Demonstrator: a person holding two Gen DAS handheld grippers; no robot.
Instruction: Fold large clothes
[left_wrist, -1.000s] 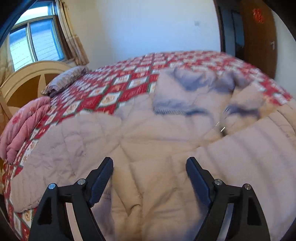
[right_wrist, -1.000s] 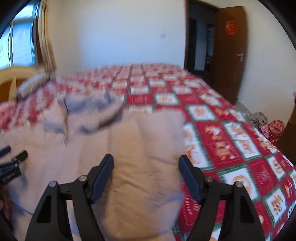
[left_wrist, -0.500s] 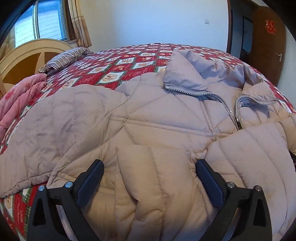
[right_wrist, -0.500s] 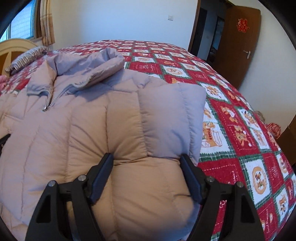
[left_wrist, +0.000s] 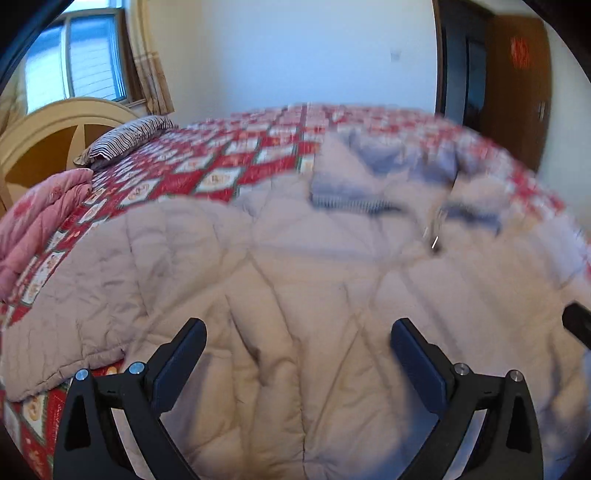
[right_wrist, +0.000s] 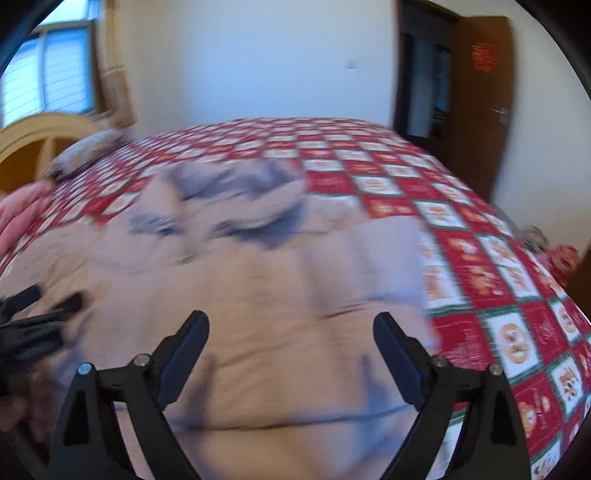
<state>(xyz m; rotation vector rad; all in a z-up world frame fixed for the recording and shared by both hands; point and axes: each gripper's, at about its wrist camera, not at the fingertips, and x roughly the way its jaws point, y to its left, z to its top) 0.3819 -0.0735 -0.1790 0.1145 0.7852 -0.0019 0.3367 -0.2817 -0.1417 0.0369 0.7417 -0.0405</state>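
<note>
Both my left tongs (left_wrist: 297, 334) and right tongs (right_wrist: 291, 326) hover spread, gripping nothing, above the puffy down jacket (left_wrist: 295, 280); its slippery bulk may spring any fold open.

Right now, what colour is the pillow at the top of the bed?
The pillow has dark and white stripes, clearest in the left wrist view.

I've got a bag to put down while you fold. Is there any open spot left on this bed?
Yes. The red patterned bedspread lies bare right of the puffy jacket, toward the door. There is another bare stretch between the jacket's collar and the striped pillow. The near part is crowded: the jacket fills it, and the pink blanket takes the left edge.
</note>
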